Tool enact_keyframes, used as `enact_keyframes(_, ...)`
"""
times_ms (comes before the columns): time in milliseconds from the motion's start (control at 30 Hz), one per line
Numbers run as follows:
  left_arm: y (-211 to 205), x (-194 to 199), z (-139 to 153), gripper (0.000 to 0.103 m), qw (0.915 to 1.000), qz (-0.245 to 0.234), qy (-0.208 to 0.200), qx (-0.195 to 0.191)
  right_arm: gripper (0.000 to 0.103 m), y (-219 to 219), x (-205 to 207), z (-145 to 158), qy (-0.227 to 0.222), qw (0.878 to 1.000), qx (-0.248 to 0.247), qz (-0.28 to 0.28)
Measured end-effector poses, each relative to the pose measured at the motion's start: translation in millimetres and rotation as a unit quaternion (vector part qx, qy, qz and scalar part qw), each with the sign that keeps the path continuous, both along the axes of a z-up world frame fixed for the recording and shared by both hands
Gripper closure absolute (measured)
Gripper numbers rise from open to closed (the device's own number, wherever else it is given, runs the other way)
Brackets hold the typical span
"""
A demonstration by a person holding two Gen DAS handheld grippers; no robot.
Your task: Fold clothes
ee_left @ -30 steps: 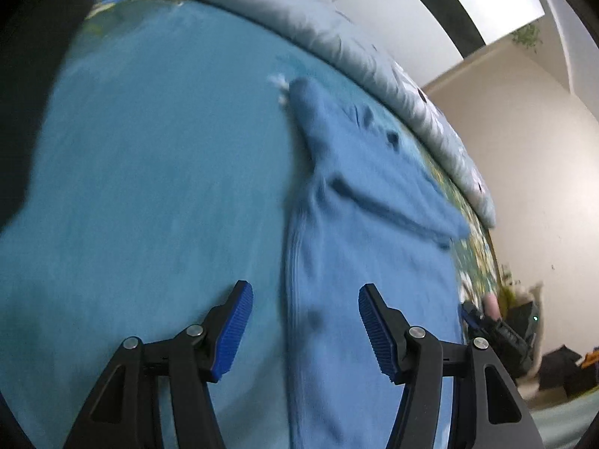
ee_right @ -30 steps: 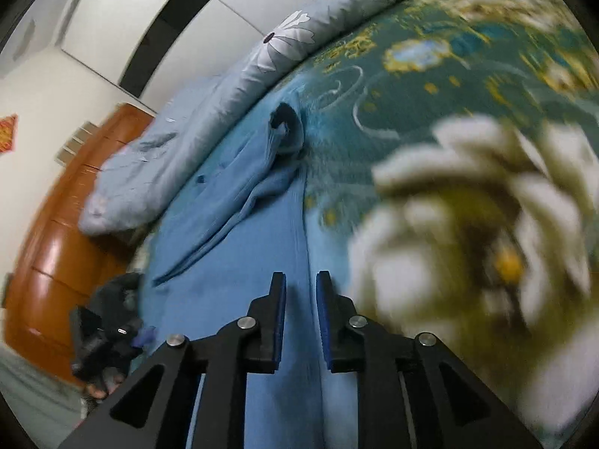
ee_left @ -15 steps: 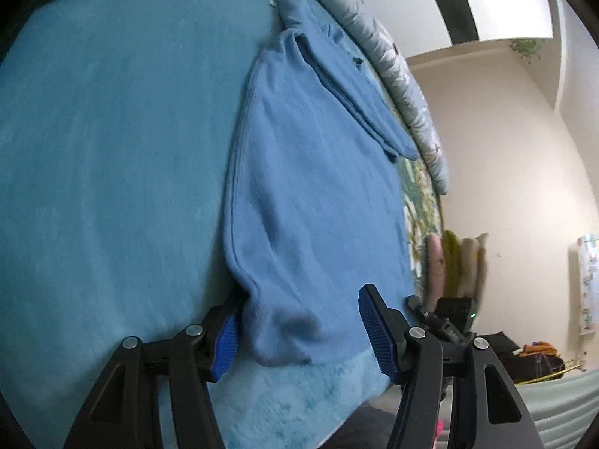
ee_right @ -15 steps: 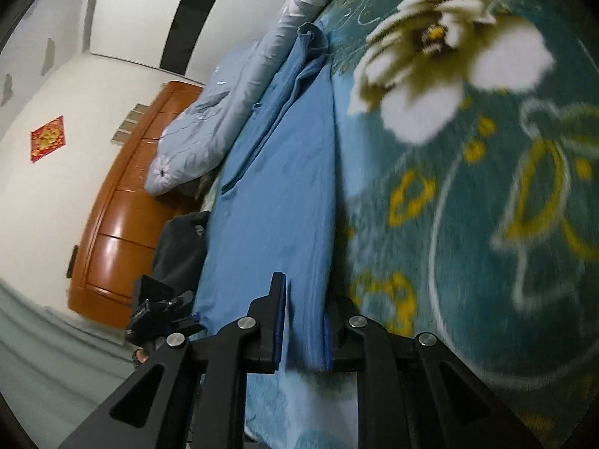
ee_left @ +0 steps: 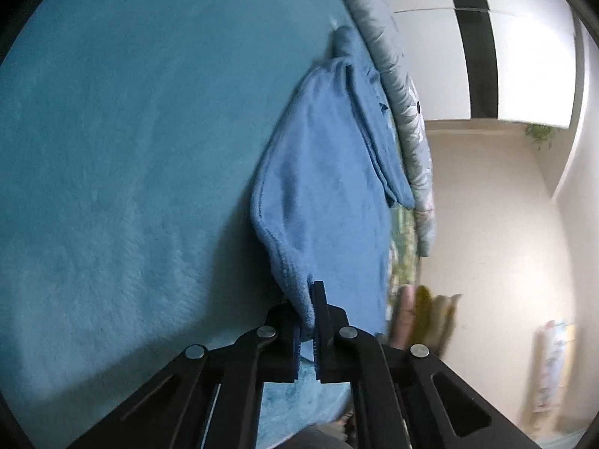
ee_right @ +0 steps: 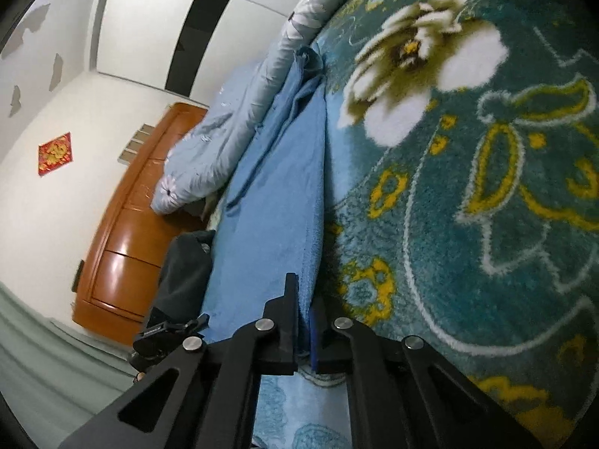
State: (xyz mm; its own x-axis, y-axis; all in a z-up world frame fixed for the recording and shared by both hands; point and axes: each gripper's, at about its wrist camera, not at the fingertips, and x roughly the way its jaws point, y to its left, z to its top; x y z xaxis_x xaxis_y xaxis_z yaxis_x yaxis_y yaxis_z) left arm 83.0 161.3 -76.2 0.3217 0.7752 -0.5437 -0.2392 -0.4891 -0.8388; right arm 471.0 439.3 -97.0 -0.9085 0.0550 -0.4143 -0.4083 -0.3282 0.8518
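A light blue fleece garment [ee_left: 325,187] lies stretched along a bed, its far end bunched near the grey quilt. In the left wrist view my left gripper [ee_left: 307,321] is shut on the garment's near corner hem, which is pinched between the blue pads. In the right wrist view the same garment [ee_right: 277,194] runs away from me, and my right gripper [ee_right: 305,321] is shut on its other near corner. Both near corners sit at the bed's front edge.
A teal plush blanket [ee_left: 131,149] covers the bed on one side and a teal flowered blanket [ee_right: 468,187] on the other. A grey floral quilt [ee_right: 232,123] lies along the far side. A wooden headboard [ee_right: 123,232] and the other gripper [ee_right: 168,333] show at left.
Both grippers slid back along the garment to its near edge. The left jaws, wide open before, have closed on the corner; the right jaws have tightened on the other corner.
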Motion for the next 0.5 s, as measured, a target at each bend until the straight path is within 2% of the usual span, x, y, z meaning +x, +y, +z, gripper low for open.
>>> enact_keyframes(133,-13.8,12.2,30.1,0.099,0.9986,0.008,0.039,0.035,0.1,-10.7,10.1,4.0,0.021,1.0,0.01,0.007)
enact_keyframes(233,-29.9,18.5,39.7,0.099,0.9975,0.014,0.045,0.053,0.1,-19.7,10.9,2.1,0.039,0.999,-0.002,0.016)
enact_keyframes(333,-44.4,23.3,37.9,0.1,0.9968,0.007,0.05,0.061,0.1,-29.5,15.7,5.5,0.038,0.999,-0.002,0.024)
enact_keyframes(500,-54.4,21.8,18.8,0.1,0.9963,-0.004,0.029,0.08,0.1,-35.0,24.5,20.0,0.028,0.999,0.0,0.028)
